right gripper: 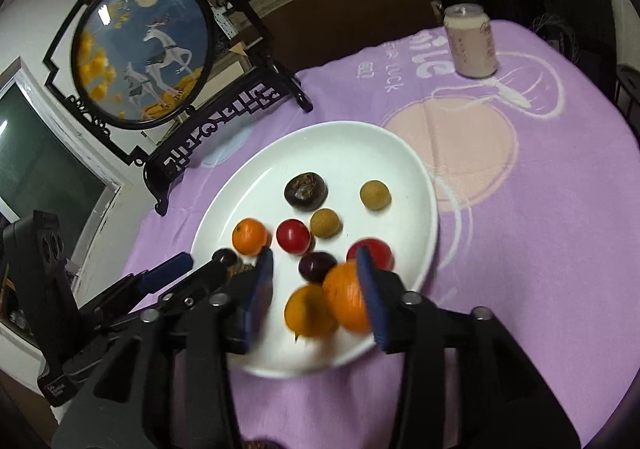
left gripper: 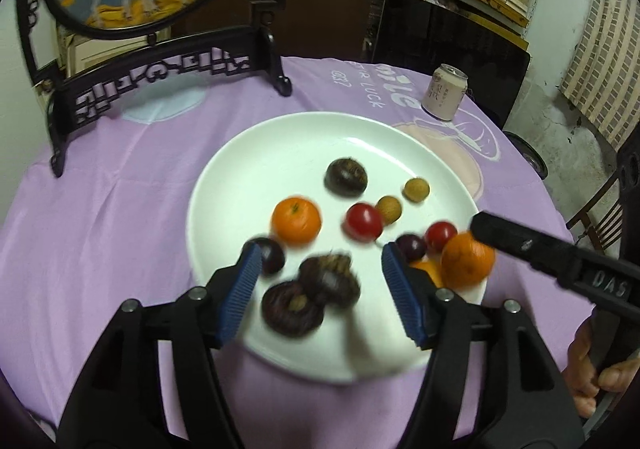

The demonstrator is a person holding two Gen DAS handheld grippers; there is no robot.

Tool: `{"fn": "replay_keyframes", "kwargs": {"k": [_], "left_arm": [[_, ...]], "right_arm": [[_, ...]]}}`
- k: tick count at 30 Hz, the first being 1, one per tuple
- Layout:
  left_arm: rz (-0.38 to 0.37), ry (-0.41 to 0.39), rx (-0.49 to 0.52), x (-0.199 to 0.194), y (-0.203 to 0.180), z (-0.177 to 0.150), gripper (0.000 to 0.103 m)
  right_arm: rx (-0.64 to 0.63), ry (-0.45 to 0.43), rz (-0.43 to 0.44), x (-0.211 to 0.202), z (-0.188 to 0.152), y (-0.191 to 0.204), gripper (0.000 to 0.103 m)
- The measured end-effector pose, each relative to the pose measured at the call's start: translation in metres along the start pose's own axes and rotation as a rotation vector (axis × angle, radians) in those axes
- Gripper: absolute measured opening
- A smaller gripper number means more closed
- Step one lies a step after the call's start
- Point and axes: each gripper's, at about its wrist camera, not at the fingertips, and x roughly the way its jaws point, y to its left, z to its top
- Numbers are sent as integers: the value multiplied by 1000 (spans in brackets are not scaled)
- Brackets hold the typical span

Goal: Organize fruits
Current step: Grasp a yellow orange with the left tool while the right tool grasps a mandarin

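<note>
Left gripper (left gripper: 320,281) open over two dark round mangosteens (left gripper: 312,295), pads not touching. Right gripper (right gripper: 316,289) open beside big orange tangerine (right gripper: 348,299) (touch unclear). Fruits all on white round plate (left gripper: 280,141). Red tomatoes (left gripper: 363,221) soft, roll easy; hold middle, squeeze gently. Far: pale drink can (left gripper: 444,91).

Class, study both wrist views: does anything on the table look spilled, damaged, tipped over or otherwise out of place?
Nothing stands out. All the fruit sits inside the white plate, none on the purple cloth. The can stands upright, and the framed deer screen stands on its feet. Some fruit looks smeared, but that is only motion blur.
</note>
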Motion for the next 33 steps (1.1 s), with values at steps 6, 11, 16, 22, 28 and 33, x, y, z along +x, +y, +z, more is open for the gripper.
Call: {"fn": "replay_keyframes", "kwargs": {"k": [6,11,16,22,28,33], "left_arm": [[19,18,6,-18,11,-40,71],[28,-6,37,-42,9,-68,80],[-23,-33,79,-70,7,-100,86],[-99,-43,141,-84,-8,-121,87],[-126,-7,237,-74,-30,-127,88],[-105,-8,301,-68,-45,-130,88]], "right_arm": [[-45,-13,10,-23,-33,10,52],[-79,-26,17,-48,-77,9,58],[-64,-4,54,-67,-117,2,58],[-9,-7,126,-83,-133,-9,60],[17,-2,129,-86,-137,-15,60],[41,6,130,-85,-137,-20,60]]}}
